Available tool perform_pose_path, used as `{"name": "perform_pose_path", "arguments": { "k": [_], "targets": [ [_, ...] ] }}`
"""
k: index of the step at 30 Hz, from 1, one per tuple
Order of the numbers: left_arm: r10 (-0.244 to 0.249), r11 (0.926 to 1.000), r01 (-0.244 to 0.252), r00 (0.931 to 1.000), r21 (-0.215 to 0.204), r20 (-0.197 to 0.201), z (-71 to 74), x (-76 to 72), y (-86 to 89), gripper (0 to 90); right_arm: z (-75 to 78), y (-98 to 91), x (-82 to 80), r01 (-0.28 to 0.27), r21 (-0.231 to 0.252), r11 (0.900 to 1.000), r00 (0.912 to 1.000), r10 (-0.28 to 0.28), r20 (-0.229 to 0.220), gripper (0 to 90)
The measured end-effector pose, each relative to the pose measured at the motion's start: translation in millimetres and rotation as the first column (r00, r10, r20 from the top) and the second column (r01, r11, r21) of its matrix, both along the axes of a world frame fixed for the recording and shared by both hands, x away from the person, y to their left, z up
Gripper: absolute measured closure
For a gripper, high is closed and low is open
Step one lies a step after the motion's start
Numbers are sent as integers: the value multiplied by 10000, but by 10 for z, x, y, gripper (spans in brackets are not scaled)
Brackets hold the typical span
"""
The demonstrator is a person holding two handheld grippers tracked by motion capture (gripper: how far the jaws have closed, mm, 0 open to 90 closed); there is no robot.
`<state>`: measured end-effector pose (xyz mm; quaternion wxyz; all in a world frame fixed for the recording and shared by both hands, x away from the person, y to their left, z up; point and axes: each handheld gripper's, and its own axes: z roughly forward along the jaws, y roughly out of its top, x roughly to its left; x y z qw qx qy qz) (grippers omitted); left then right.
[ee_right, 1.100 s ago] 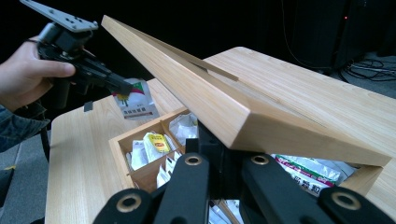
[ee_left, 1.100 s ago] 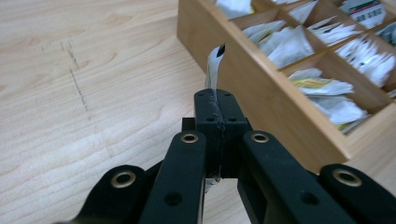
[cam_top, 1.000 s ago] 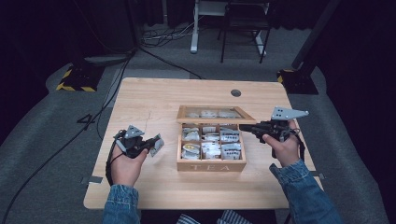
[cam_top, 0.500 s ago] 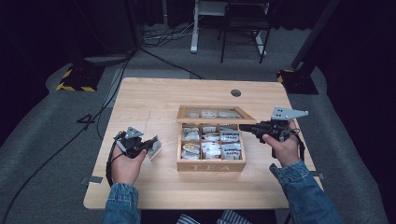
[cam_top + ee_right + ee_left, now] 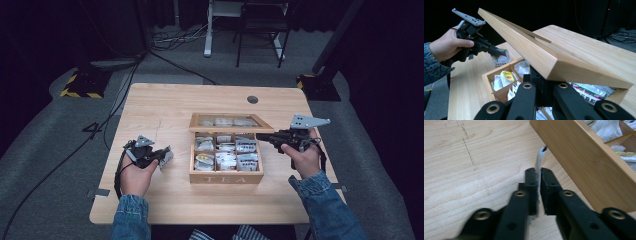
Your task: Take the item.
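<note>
No visible change vs. 0.5 s earlier: both hands hold position. Left gripper (image 5: 162, 156), jaws clenched on a white tea sachet (image 5: 539, 162), sits just left of wooden box (image 5: 226, 176) marked "TEA", mid-table (image 5: 165, 105). Right gripper (image 5: 263, 136) props hinged lid (image 5: 536, 53); jaw state can't be told. Sachet print illegible.

A wooden tea box (image 5: 226, 175) (TEA lettered on its front) sits at the frame's centre, its compartments full of white sachets, its glass-paned lid (image 5: 230, 122) raised. Left of it, a white tea bag packet (image 5: 165, 158) stands edge-on, just beside the box's wall.
</note>
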<state>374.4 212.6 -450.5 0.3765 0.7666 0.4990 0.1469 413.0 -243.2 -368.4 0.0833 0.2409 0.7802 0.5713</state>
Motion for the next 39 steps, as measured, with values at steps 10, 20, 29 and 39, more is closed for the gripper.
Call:
{"name": "perform_pose_path", "arguments": {
  "k": [10,20,29,39],
  "targets": [
    [982,9920,-996,9949,774,212,-1,-8,28,363,-1,0,-2,9,-16,10000,10000,-9,18,900],
    [1467,9786,-1520,9880,1388,474,45,-36,78,315,-3,0,-1,-12,9,10000,10000,12,12,900],
    [1747,9716,-1838,9820,1488,720,96,-74,126,297,-7,-1,6,-22,17,10000,10000,22,0,900],
    [1344,9801,-1437,9881,1368,749,196,-145,84,285,-8,-1,5,-23,11,10000,10000,23,-1,900]
  ]
}}
